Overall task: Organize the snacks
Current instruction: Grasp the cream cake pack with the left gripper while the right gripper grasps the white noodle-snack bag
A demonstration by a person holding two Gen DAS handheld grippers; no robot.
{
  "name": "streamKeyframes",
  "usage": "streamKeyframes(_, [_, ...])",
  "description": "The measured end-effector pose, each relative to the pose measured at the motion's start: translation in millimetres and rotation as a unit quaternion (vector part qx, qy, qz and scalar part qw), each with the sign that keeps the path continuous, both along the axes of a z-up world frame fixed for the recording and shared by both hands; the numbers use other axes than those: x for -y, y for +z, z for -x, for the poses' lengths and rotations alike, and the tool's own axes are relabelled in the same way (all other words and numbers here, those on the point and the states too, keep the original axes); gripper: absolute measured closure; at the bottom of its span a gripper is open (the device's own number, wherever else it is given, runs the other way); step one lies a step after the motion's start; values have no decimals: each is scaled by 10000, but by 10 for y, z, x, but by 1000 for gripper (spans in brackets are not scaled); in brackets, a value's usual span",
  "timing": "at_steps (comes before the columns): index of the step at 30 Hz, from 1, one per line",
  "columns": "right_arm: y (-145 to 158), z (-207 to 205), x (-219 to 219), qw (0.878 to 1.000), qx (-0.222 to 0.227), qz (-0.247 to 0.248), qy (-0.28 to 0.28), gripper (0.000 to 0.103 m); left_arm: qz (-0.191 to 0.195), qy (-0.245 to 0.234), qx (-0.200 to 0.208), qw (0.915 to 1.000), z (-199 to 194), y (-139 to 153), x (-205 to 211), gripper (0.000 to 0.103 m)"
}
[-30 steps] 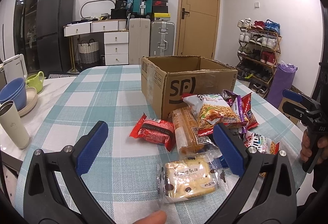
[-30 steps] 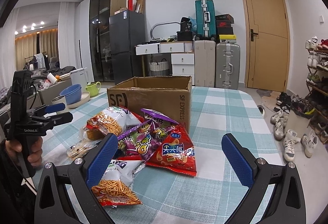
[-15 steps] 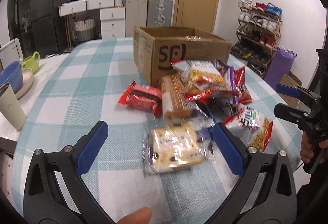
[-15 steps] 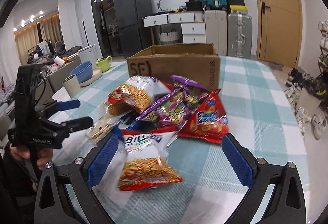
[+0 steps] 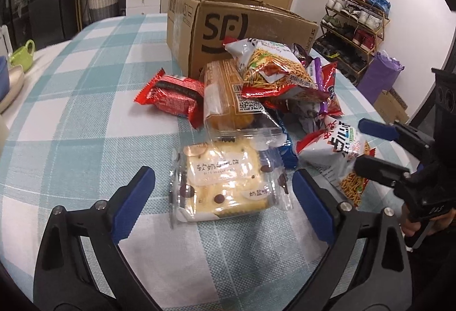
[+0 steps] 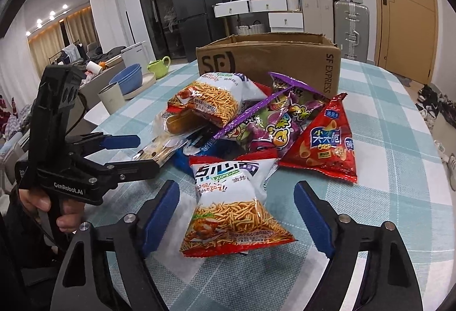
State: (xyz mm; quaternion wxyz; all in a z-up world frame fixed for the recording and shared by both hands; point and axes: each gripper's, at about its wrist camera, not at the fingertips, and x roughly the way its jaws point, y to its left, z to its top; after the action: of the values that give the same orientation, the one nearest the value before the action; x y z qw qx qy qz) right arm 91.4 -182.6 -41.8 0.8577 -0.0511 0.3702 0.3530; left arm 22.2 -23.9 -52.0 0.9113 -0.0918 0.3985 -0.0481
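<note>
1. On the checked tablecloth (image 5: 85, 123) stood an open cardboard box (image 5: 228, 26), with the snack pile just in front of it.
2. Left gripper (image 5: 223, 191) was spread wide, its blue pads either side of a clear cracker pack (image 5: 225, 182), not touching it.
3. Right gripper (image 6: 236, 214) was likewise wide apart around a noodle-snack bag (image 6: 233, 202) lying flat.
4. A red chip bag (image 6: 325, 140) lay beside the purple packets (image 6: 270, 123).

Both grippers have advanced toward the snack pile. The left gripper (image 5: 223, 191), jaws wide, now brackets the cracker pack (image 5: 225, 182); the right gripper (image 6: 236, 214), jaws wide, now brackets the noodle bag (image 6: 230, 205), previously beyond its fingertips.
</note>
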Motion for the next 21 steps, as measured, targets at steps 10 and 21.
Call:
streamKeyframes(10, [-24, 20, -54, 9999, 70, 22, 90, 53, 283, -7, -217, 9994, -141, -97, -46, 34])
streamKeyframes(21, [36, 83, 9, 9997, 237, 4, 97, 64, 220, -147, 42, 9996, 22, -11, 42, 45])
